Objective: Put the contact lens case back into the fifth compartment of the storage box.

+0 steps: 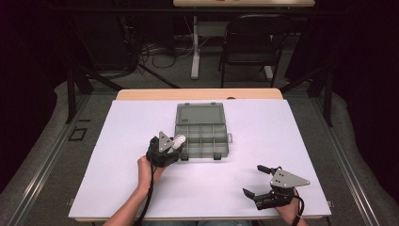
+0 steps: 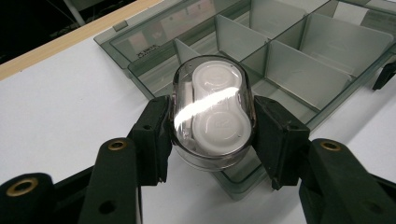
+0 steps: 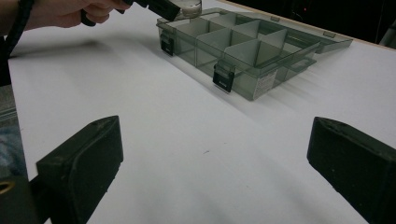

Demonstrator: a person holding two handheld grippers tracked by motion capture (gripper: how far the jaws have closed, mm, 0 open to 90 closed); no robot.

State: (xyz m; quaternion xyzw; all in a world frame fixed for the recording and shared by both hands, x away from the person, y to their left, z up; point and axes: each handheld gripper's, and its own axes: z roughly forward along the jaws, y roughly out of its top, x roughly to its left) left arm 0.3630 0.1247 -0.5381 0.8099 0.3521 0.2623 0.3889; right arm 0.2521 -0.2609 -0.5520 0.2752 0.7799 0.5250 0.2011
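My left gripper (image 1: 178,142) is shut on a clear rounded capsule (image 2: 212,109) that holds two white round pieces. It hangs over the front left corner of a smoky grey compartment box (image 1: 207,139), whose lid (image 1: 199,114) lies open toward the far side. In the left gripper view the black pads (image 2: 156,135) press both sides of the capsule above a corner compartment. My right gripper (image 1: 259,181) stands open near the table's front right, nothing between its wide-apart fingers (image 3: 84,163). In the right gripper view the box (image 3: 243,51) lies ahead, with the capsule (image 3: 190,6) at its far left corner.
The box has several divided compartments and two black latches (image 3: 223,74) on its near side. A white sheet covers the table (image 1: 141,188). A folding chair (image 1: 254,42) and a table leg stand on the floor beyond.
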